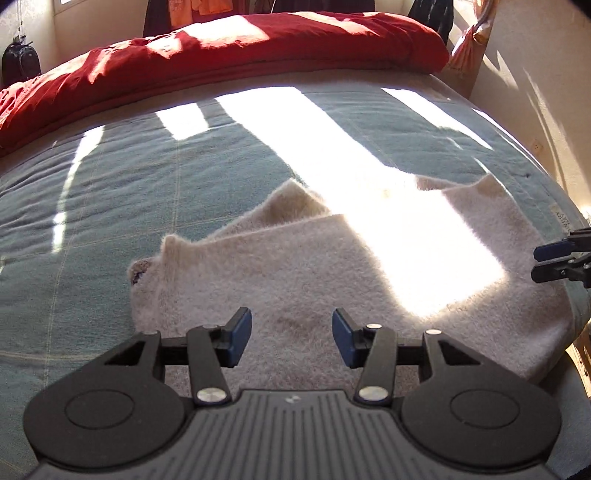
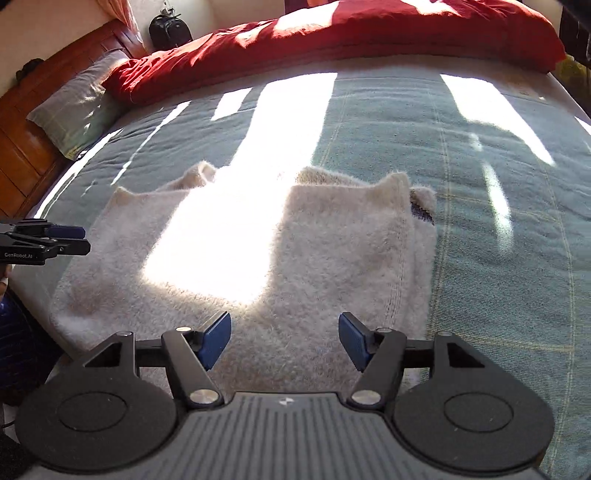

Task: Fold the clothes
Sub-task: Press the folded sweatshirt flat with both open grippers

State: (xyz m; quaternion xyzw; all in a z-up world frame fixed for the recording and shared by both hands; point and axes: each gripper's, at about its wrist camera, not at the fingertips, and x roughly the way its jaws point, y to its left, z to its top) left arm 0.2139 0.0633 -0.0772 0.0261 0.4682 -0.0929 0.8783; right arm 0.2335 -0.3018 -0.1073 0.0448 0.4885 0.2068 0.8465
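A cream fuzzy sweater lies partly folded on the blue-grey bedspread, crossed by a bright band of sunlight. A dark label shows at its collar. My left gripper hovers open over the sweater's near edge, with nothing between its blue pads. My right gripper is open too, above the near part of the sweater. Each gripper shows in the other's view: the right gripper at the sweater's right side, the left gripper at its left side.
A red duvet is bunched along the far side of the bed. A grey pillow and wooden headboard are at the left in the right wrist view. A black bag stands by the wall. The bed's edge runs just beside the sweater.
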